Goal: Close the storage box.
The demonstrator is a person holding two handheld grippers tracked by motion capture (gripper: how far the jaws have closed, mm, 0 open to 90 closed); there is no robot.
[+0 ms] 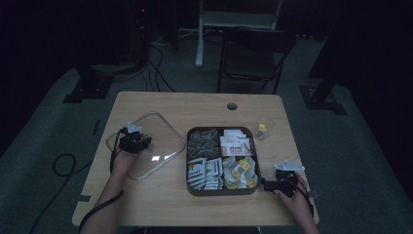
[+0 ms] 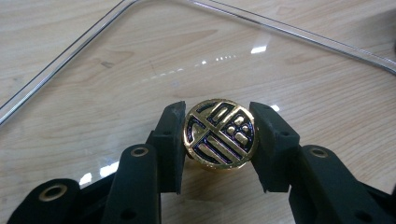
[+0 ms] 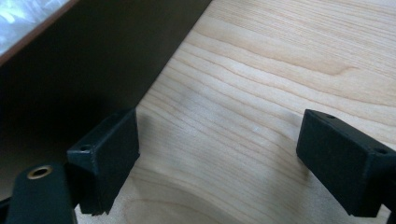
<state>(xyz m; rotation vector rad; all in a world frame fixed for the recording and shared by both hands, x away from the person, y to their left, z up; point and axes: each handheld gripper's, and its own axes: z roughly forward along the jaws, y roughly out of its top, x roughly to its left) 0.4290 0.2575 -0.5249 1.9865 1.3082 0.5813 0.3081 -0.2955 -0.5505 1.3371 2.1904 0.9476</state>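
Left gripper [image 2: 219, 135] clamped on round gold-and-black knob [image 2: 220, 133], 1 jaw pressed to each side of it. Knob sits at the middle of a clear square lid [image 2: 299, 60]; lid lies flat on the wooden table [image 2: 56, 28], its rim running ahead of the jaws and off to both sides. In the high view the left gripper [image 1: 132, 141] sits over the lid [image 1: 160, 127], hand [image 1: 124, 160] behind it, dark cable trailing back along the forearm.

Right gripper [image 3: 217, 158] wide apart, nothing between the jaws, just bare table [image 3: 280, 56] grain. Dark wall of the box [image 3: 84, 60] stands just beside its left jaw, touching or nearly so, cannot tell which. In the high view the right gripper [image 1: 282, 181] rests on the table [image 1: 160, 204] just off the near right corner of the box [image 1: 221, 192], jaws pointing toward that corner, hand [image 1: 295, 192] behind it.

Box is dark, square, 4 compartments, uncovered, lying between the 2 grippers: grey crumpled packets [image 1: 203, 141] far left, white-and-orange sachets [image 1: 235, 143] far right, white sachets [image 1: 204, 173] near left, yellow-and-white packets [image 1: 240, 172] near right. Labels too small to read.

Small clear cup [image 1: 263, 128] with something yellow inside stands ahead of the right gripper, just past the box's far right corner. Round cable hole [image 1: 232, 106] in the table beyond the box. Folding chair [image 1: 253, 53] on the floor past the far table edge. Room dim.
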